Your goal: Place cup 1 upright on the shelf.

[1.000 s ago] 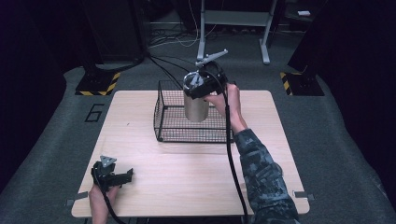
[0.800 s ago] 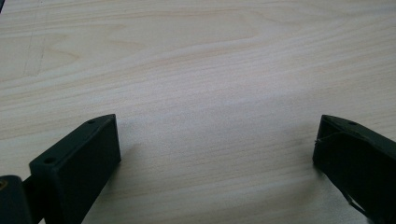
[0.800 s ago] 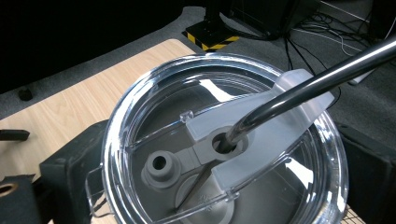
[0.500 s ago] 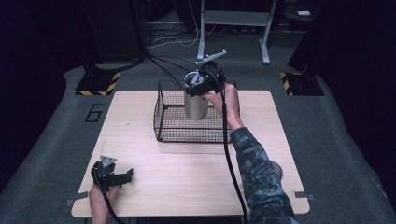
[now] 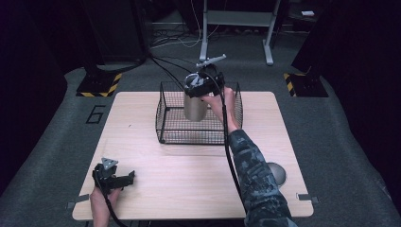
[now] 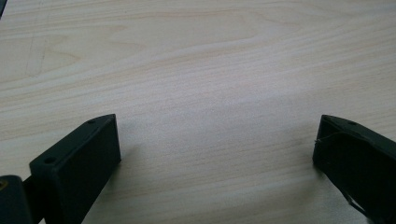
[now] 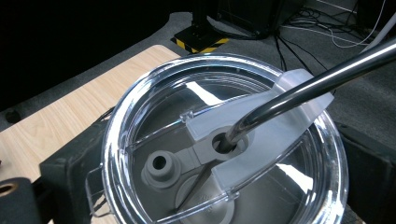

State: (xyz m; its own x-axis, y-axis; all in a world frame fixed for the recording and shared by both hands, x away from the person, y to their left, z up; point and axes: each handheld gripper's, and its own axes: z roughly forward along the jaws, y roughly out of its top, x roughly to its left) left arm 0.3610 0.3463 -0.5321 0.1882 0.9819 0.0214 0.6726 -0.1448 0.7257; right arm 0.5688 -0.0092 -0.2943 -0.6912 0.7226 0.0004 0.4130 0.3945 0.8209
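1. Steel cup [image 5: 194,108] w/ clear lid [image 7: 224,144] & metal straw [image 7: 308,88] held upright in the wire basket [image 5: 165,124], far-centre of table [image 5: 198,189].
2. Right gripper [image 5: 202,84] clamped round the cup's top, jaws on either side of lid.
3. Left gripper [image 5: 113,177] near-left corner, low over bare wood, jaws wide apart, nothing btwn them.
4. Round grey object [image 5: 276,172] near right edge, partly behind the sleeve.

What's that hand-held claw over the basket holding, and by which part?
The right gripper grips a steel tumbler by its lidded top rim; the left gripper holds nothing.
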